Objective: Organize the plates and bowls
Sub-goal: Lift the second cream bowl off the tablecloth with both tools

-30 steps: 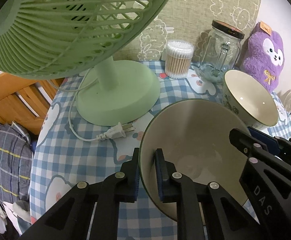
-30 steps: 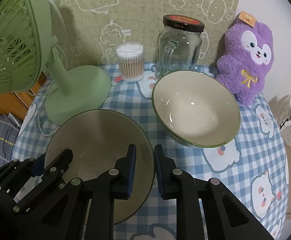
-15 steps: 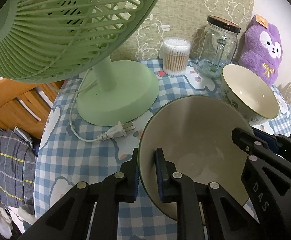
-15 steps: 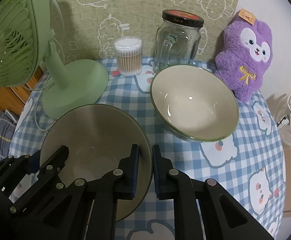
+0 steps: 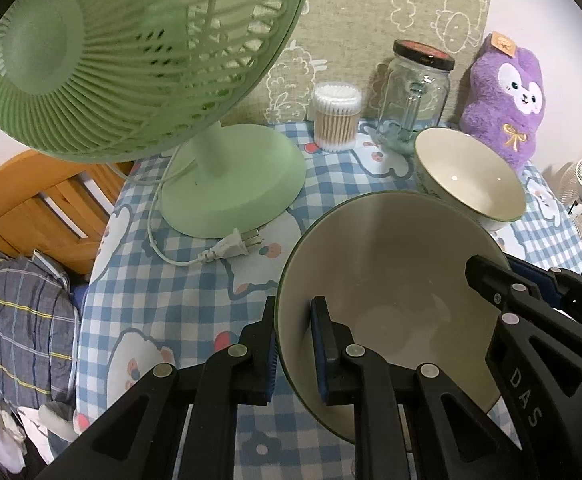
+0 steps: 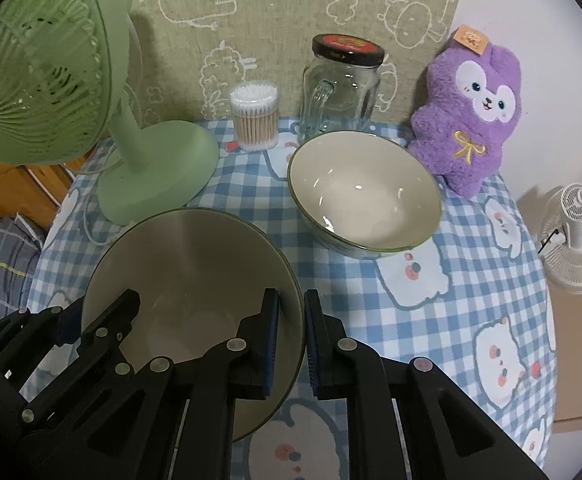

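So we've got the near bowl (image 6: 195,300) pinched on both sides: the left gripper (image 5: 294,344) is clamped over its rim at about 9 o'clock in the left wrist view, one pad outside and one inside the wall, and the right gripper (image 6: 291,344) is clenched on the opposite rim, around 3 o'clock of the bowl in the right wrist view. The bowl sits low and near us over the checked tablecloth (image 6: 471,280); we can't honestly tell whether its foot is touching the cloth or clear of it. The second bowl (image 6: 365,192) stands upright toward 1 o'clock, just beside it, rims nearly meeting. Our guess is the job is nesting one into the other, so both hands should rise together and keep the rim level, since uneven lifting would twist glazed ceramic out of thin pads. Watch the fan base (image 6: 159,168) and its loose plug (image 5: 231,246) at 10 o'clock. The bowl's round, so no real long axis; its mouth faces up, tipped slightly toward the left gripper.
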Tool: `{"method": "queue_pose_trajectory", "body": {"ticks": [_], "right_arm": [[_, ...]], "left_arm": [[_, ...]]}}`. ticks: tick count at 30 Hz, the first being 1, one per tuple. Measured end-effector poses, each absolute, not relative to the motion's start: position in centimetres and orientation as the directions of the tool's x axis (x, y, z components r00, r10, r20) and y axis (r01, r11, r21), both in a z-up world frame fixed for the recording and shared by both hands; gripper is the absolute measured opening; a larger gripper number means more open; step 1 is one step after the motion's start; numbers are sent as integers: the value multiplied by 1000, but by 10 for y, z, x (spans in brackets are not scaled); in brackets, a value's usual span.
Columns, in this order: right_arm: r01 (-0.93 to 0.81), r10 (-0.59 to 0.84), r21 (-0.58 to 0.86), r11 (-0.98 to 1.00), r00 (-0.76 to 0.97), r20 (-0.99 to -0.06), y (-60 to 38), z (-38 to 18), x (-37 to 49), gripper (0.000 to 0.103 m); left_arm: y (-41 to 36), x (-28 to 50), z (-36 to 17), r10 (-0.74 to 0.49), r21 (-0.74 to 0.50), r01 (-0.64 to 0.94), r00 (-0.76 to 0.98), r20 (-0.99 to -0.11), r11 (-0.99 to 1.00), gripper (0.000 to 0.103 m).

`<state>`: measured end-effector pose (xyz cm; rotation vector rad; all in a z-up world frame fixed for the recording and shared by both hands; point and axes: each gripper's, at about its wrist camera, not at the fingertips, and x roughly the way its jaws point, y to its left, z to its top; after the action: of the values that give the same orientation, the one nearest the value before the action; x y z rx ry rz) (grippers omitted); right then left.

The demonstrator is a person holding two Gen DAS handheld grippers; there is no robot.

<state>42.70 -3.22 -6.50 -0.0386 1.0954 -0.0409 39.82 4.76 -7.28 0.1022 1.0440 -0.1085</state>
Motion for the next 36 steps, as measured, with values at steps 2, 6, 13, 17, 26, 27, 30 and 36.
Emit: {"method": "queue_pose_trajectory", "body": {"ticks": [2,6,13,17,26,27,30,36], "right_arm": [[12,-52,-53,999,466,-883,-33,-57,423,16],[13,-51,-51,999,483,-874,-33,-41,413,15],[8,-34,-35,999,509,-860,-34,-8,392,15],[-10,-19,-29,1000,533,-846,-33,12,380,14],[-27,2,-17,999,578,-816,-38,55,343,14],[-29,3,-17,999,581,-814,-39,58,339,14],[-24,5,-10,1000,585,-811,-44,69,324,14],[-29,-2,-24,999,603,-797,-52,85,296,14]], "left_arm": [[46,394,-67,-41,34,138,504,-863,990,12],[46,385,-50,-44,28,130,517,-855,991,12],[47,366,-21,-37,32,119,537,-843,992,12],[50,355,-3,-32,27,98,552,-833,995,13],[47,320,37,-16,29,67,589,-808,997,13],[46,317,40,-15,28,64,591,-806,998,13],[43,303,51,-15,23,55,599,-801,998,13],[34,275,66,-12,19,45,618,-786,999,13]]}}
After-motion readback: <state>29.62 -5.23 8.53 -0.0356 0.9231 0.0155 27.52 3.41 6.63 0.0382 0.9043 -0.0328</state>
